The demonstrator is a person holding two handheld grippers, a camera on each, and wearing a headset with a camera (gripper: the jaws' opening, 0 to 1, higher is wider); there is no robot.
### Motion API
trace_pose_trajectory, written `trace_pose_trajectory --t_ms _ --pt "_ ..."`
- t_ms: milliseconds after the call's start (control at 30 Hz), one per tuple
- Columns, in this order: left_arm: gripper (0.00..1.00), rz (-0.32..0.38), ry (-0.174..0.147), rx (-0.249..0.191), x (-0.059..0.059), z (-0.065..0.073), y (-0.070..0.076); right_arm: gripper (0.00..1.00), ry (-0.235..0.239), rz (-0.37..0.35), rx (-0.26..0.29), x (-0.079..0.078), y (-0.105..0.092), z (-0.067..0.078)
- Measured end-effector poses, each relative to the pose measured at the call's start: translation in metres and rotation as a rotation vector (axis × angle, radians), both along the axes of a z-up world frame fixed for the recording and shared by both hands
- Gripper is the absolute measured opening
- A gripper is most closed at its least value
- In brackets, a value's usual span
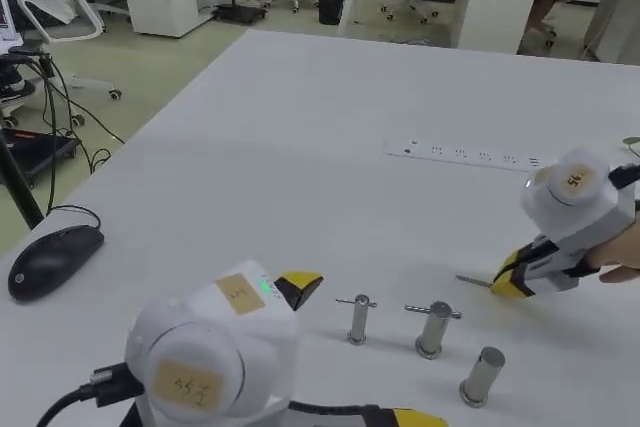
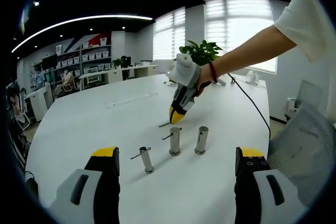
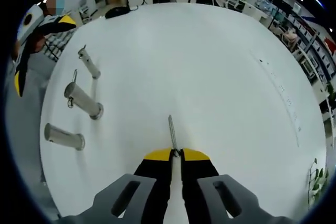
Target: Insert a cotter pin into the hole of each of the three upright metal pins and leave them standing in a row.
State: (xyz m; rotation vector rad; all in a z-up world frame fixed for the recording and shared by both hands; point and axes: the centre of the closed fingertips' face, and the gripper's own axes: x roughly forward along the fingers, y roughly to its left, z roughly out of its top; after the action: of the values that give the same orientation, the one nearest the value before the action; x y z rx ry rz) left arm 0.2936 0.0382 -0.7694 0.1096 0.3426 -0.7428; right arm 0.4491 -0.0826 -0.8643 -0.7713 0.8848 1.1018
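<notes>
Right tool [image 3: 177, 153] clenched on a cotter pin [image 3: 171, 131]; left tool [image 2: 177, 156] released, jaws wide apart.
On the white desk [image 1: 300, 127], three metal pins stood upright in a row at the lower centre of the head view. The left pin [image 1: 359, 319] and middle pin [image 1: 432, 329] each carried a crosswise pin near the top, while the right pin [image 1: 483, 375] showed a plain top. The held cotter pin hung low over the desk, up and right of the row, clear of it.

left gripper [image 2: 177, 153] — white body, yellow-tipped jaws | right gripper [image 3: 176, 153] — same | white sleeve [image 2: 310, 19]
</notes>
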Motion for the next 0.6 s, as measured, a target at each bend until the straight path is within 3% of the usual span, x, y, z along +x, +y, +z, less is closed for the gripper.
trace_pose_trajectory --t_ms 233,267,367,400,600 --pt "0.9 -0.002 0.004 0.006 -0.0006 -0.0012 -0.0005 0.03 -0.028 0.002 -0.013 0.0013 -0.0011 0.0025" --pt "0.9 0.0 0.005 0.004 -0.0006 -0.0012 -0.0004 0.01 -0.037 0.01 0.012 0.004 0.0034 0.0057" --pt "0.9 -0.001 0.007 0.005 -0.0008 -0.0015 -0.0007 0.02 -0.019 0.025 -0.035 -0.0005 -0.0027 -0.0011" --pt "0.9 -0.002 0.007 0.006 -0.001 -0.0016 -0.0007 0.02 -0.042 0.025 -0.037 0.002 -0.0031 -0.0019" --pt "0.9 0.0 0.008 0.008 -0.0005 -0.0017 -0.0006 0.02 -0.033 0.028 -0.033 -0.0022 -0.0019 0.0"
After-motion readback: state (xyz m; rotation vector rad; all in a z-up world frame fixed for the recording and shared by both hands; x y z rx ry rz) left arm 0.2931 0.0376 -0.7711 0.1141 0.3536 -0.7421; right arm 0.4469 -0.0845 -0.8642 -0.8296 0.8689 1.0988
